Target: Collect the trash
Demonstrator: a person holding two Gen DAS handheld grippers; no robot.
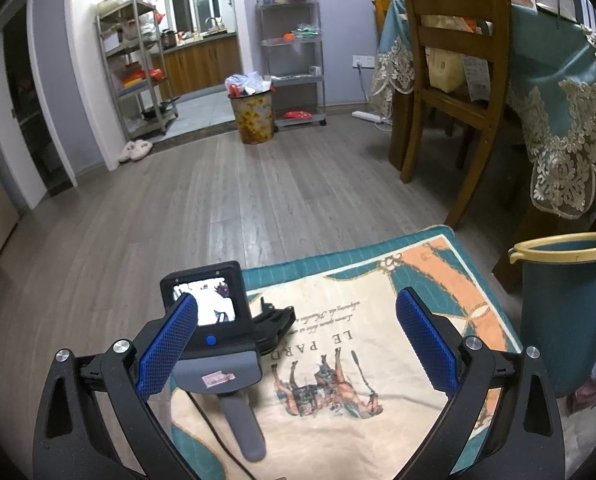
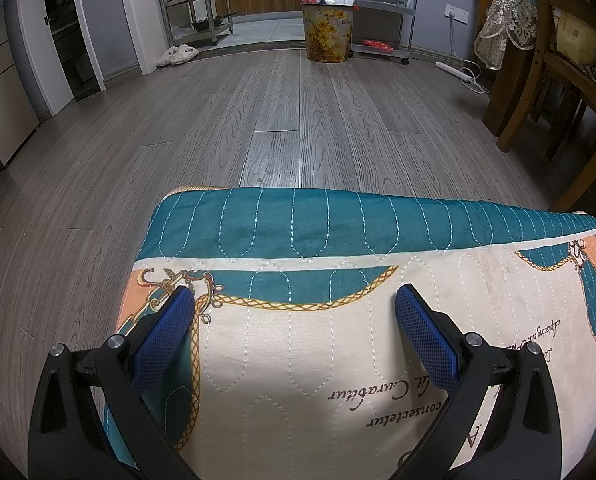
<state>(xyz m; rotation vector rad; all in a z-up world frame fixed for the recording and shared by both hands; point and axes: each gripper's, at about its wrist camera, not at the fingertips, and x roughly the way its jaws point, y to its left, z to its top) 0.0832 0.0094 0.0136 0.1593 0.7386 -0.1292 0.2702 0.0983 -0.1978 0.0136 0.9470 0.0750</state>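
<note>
Both wrist views low over mat, facing floral bin; right nearer mat

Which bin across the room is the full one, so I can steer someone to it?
Look across the grey wood floor to the far wall, beside the kitchen opening. The bin stands on the floor just left of the wheeled grey shelf cart, its top heaped with plastic bags. Its yellow flower print sets it apart from the plain teal bucket with a cream rim, close by the mat.
</note>
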